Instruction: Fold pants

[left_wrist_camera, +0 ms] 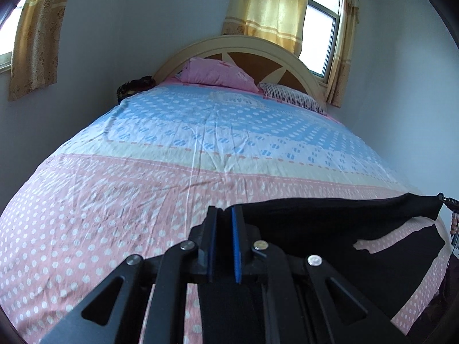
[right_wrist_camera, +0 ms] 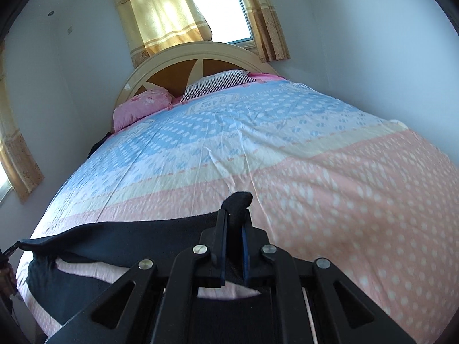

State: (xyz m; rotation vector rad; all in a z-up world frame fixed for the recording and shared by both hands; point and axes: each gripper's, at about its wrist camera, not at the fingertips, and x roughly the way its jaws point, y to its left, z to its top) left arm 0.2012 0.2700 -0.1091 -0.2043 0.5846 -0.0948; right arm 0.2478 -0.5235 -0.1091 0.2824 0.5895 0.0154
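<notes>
Both grippers hold one edge of the black pants [left_wrist_camera: 330, 223], stretched between them over the near end of the bed [left_wrist_camera: 200, 132]. Left gripper [left_wrist_camera: 225, 215]: jaws narrow, blue pads nearly together, cloth edge coming in from its right side; looks pinched on the pants, tho the actual bite is partly hidden by the finger. Right gripper [right_wrist_camera: 235, 218]: jaws narrow too, a bunched tuft of fabric poking up past the tips, so it's clamped on the pants. In the right wrist view the held edge runs off to the left toward the other gripper at the frame edge; in the left wrist view it runs right. So the long axis lies side to side, across the bed, w/ each gripper at one end of it. Below the taut edge the rest of the pants sags onto the pink sheet, w/ a gap of sheet showing thru. Next move prob. turns on this: the free cloth lies toward the person, open bed lies ahead, so both hands would carry the edge together, level, neither nearer.
</notes>
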